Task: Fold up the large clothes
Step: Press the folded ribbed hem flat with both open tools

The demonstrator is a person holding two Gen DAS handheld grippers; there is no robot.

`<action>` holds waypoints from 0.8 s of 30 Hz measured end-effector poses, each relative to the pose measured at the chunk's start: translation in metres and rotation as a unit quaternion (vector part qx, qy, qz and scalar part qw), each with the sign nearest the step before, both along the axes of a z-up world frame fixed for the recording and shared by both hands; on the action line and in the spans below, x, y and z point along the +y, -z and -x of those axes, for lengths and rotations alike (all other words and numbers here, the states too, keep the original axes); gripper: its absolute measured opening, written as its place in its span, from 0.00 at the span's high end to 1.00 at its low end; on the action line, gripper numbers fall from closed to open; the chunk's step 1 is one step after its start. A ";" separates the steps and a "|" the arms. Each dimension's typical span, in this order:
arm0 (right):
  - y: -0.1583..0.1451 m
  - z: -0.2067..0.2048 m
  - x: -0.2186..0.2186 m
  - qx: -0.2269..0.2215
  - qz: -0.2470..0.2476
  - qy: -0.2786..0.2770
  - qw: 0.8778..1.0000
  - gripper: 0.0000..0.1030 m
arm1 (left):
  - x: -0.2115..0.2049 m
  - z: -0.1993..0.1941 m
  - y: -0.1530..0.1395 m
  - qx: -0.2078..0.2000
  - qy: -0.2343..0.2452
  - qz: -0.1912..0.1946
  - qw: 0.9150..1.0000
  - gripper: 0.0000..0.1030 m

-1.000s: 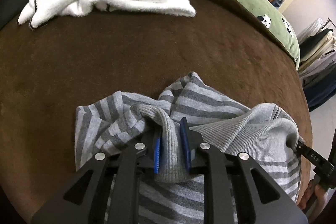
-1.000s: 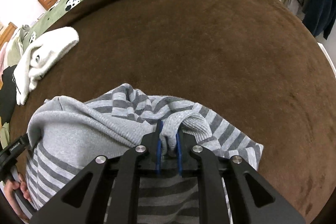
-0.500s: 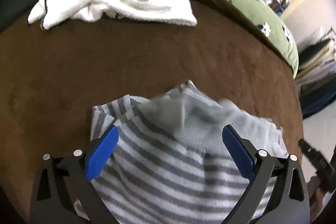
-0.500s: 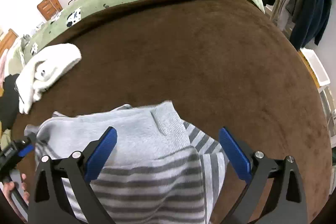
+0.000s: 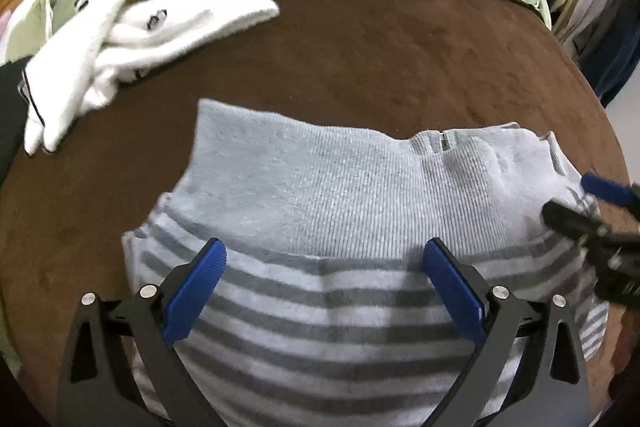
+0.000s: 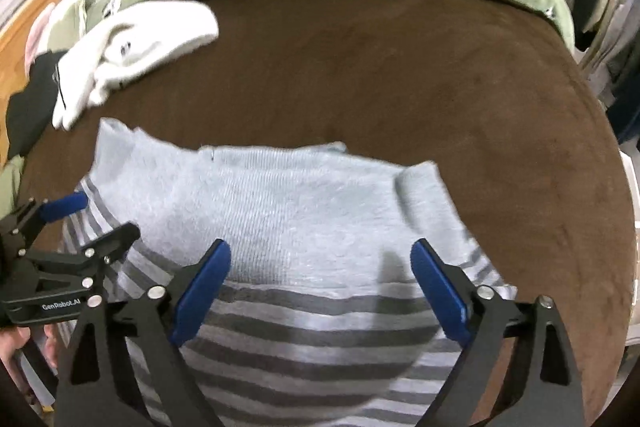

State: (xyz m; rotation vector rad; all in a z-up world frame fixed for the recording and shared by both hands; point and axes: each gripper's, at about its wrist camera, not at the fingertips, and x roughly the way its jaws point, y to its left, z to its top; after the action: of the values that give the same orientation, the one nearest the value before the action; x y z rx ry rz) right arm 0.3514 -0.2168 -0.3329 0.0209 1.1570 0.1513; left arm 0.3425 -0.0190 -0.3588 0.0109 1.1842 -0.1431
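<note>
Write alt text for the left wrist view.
The left gripper, jaws wide open, hovers over a folded grey striped sweater on a brown blanket. A white garment lies crumpled at upper left, and the right gripper enters from the right edge.

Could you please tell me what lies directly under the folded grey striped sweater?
The grey striped knit sweater lies on the brown plush blanket, which shows on all its far sides. Whatever sits beneath the sweater itself is covered and cannot be seen.
</note>
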 end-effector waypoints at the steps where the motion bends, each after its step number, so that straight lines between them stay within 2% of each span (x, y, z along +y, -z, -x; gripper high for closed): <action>1: 0.006 -0.001 0.003 0.008 0.002 0.001 1.000 0.13 | 0.002 -0.002 0.004 0.006 -0.009 0.013 1.000 0.05; 4: 0.016 -0.003 0.007 0.011 0.011 0.008 1.000 0.13 | 0.010 -0.004 0.012 0.007 -0.017 0.037 0.999 0.05; 8: 0.027 -0.011 0.006 0.008 0.017 0.031 0.999 0.08 | 0.008 -0.007 0.022 -0.002 0.002 0.033 0.999 0.05; 12: 0.042 -0.026 -0.004 0.017 0.013 0.078 0.997 0.06 | 0.017 -0.014 0.031 -0.002 -0.005 0.056 0.998 0.05; 16: 0.054 -0.034 -0.003 0.009 0.017 0.089 0.996 0.05 | 0.019 -0.021 0.043 -0.008 -0.014 0.050 0.999 0.05; 24: 0.061 -0.026 0.000 -0.015 0.019 0.087 0.996 0.04 | 0.019 -0.014 0.044 -0.036 -0.019 0.049 0.998 0.05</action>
State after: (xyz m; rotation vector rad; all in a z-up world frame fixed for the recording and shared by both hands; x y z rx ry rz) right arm 0.3771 -0.2164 -0.3936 0.0857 1.1220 -0.0254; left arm 0.3567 -0.0003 -0.4028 -0.0918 1.1044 -0.1664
